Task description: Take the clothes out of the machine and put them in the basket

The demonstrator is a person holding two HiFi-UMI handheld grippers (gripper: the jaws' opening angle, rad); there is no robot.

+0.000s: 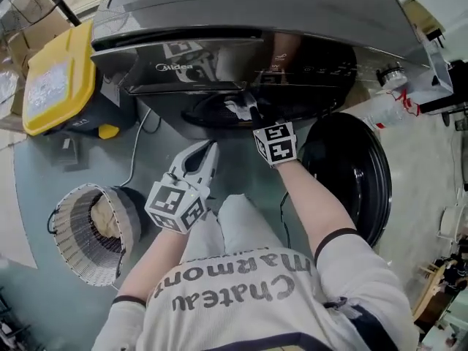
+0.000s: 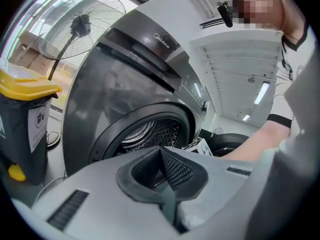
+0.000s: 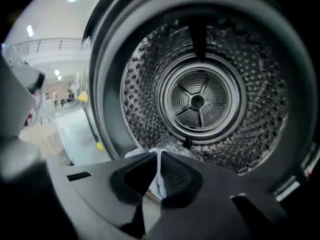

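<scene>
- So, the white garment (image 3: 137,153) lies bunched at the lower front of the drum (image 3: 200,99), just inside the machine's mouth. The right gripper (image 3: 158,159) has its jaws pressed together on a fold of it.
- The bite looks small. A steady, level draw out of the mouth is probably safer than a quick tug, which could let the fold slip free.
- Any trailing cloth has to clear the dark rim of the opening (image 3: 102,114), so lifting it slightly over the lower lip should keep it from dragging.
- The rest of the drum appears bare, though its near floor is hidden behind the jaws.
- The left gripper (image 2: 161,156) hangs outside the front-loading machine (image 1: 256,20). Its jaws are together and pinch nothing, so it is free to catch a drooping end.
- The round door (image 1: 351,174) stands swung open at the person's right and blocks that side.
- The wicker basket (image 1: 69,196) sits on the floor to the left, well apart from the opening, with a pale cloth (image 1: 106,221) already inside.
- The way there runs across the person's knees. A grey cable (image 1: 135,159) and the yellow-lidded bin (image 1: 55,82) lie just beyond.
</scene>
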